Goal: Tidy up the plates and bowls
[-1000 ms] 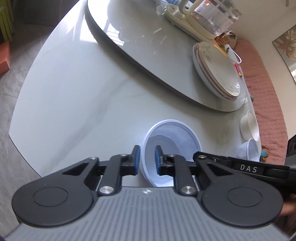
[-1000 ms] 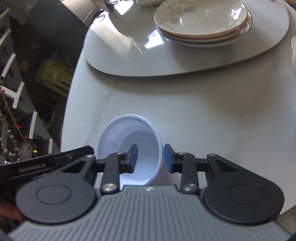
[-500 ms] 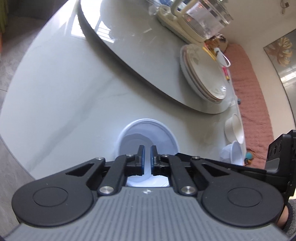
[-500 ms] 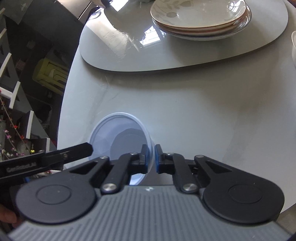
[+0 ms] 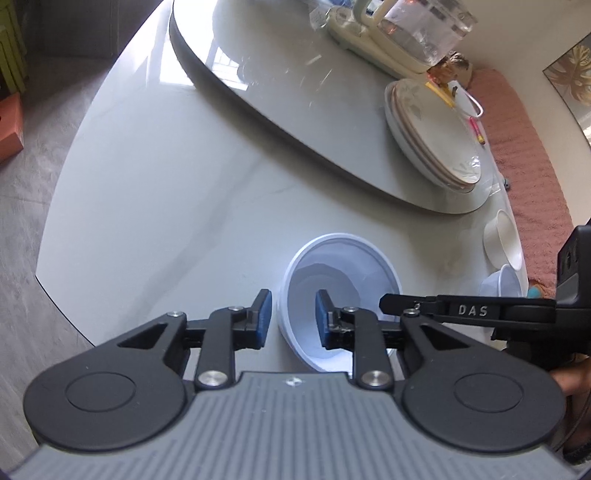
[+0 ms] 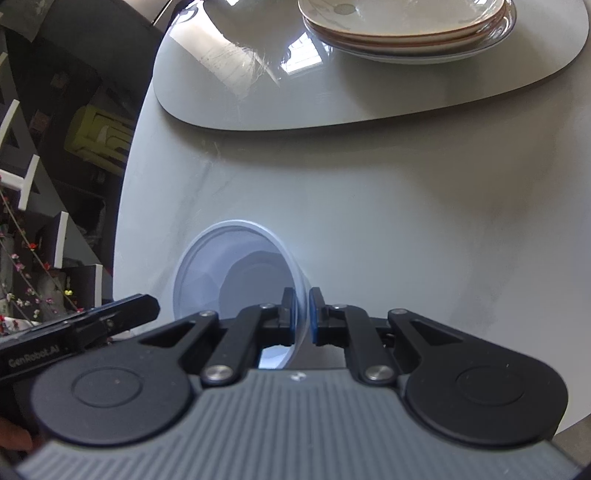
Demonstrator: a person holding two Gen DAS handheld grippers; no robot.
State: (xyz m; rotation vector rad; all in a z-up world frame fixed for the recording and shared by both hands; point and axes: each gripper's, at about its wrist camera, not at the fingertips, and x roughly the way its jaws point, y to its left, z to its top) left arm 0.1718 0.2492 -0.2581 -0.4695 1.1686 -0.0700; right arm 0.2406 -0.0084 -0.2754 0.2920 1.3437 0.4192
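Right tool (image 6: 303, 314) pinched on rim of round pale-blue plastic bowl (image 6: 221, 273); left tool (image 5: 291, 321) just spread, astride opposite rim on tabletop (image 5: 166, 192).

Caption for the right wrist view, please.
Right gripper shut on the rim of a white bowl on the table, stacked plates beyond.

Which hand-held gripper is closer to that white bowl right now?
Right. The right hand-held gripper pinches the white bowl's rim; the left hand-held gripper just opened, straddling its opposite rim without pressing.
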